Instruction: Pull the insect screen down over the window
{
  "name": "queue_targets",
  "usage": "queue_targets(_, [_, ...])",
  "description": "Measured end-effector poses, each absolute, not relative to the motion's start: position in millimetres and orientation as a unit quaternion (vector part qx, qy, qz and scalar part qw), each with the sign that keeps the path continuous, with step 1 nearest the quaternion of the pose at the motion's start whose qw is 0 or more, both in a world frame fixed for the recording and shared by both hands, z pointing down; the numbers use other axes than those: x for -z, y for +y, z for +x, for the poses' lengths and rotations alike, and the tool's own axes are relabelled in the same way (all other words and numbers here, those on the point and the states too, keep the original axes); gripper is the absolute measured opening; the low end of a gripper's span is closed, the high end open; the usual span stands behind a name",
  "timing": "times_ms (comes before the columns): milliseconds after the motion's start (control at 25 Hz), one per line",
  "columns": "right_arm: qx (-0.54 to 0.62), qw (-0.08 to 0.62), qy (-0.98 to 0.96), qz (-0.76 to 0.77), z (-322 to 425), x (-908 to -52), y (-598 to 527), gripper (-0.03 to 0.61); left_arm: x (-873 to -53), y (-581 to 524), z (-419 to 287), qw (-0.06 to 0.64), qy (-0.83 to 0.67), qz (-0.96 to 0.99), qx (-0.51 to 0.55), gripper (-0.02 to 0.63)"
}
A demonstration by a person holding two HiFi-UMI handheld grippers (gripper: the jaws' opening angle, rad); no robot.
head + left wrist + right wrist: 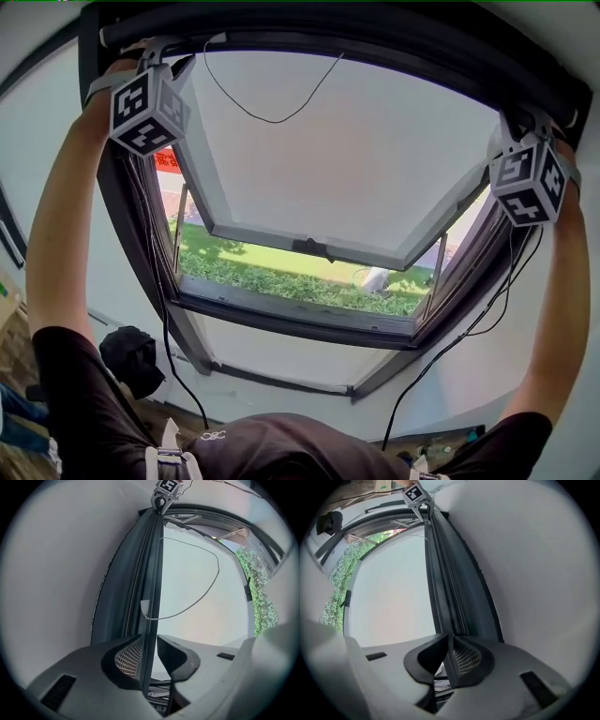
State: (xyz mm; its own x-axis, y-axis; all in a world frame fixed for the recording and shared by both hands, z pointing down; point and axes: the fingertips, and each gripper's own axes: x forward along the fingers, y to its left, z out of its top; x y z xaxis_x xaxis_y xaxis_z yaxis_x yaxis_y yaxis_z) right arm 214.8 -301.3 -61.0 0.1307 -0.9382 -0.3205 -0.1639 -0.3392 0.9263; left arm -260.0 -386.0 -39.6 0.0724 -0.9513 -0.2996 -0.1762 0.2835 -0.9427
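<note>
The insect screen's dark pull bar runs along the top of the window frame, rolled up. My left gripper reaches up to its left end. In the left gripper view the pull bar passes between the jaws of the left gripper; it lies against the left pad, with a slim gap at the right one. My right gripper is at the bar's right end. In the right gripper view the right gripper is pinched on the edge of the pull bar.
The window sash is swung outward, its handle at the lower edge. A thin cord loops below the bar. A green hedge lies outside. Cables hang along the frame. A black object sits at the lower left.
</note>
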Motion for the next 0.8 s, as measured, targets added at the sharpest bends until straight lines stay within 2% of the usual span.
queue_targets(160, [0.494,0.399,-0.435,0.638,212.4,58.3,-302.8,0.017,37.8,-393.3,-257.7,0.556,0.565,-0.482,0.374,0.097])
queue_targets(480, [0.48,0.397,-0.477,0.621,214.7,57.4,-305.3,0.028,35.2,-387.4,-257.0,0.536,0.538,-0.529,0.379,0.096])
queue_targets(680, [0.458,0.413,-0.493,0.613,217.3,52.8,-308.9,0.044,35.5,-388.7,-255.6,0.513,0.535,-0.557,0.376,0.091])
queue_targets(800, [0.458,0.43,-0.488,0.605,215.2,49.1,-314.3,0.077,36.1,-388.7,-254.5,0.512,0.526,-0.557,0.388,0.086])
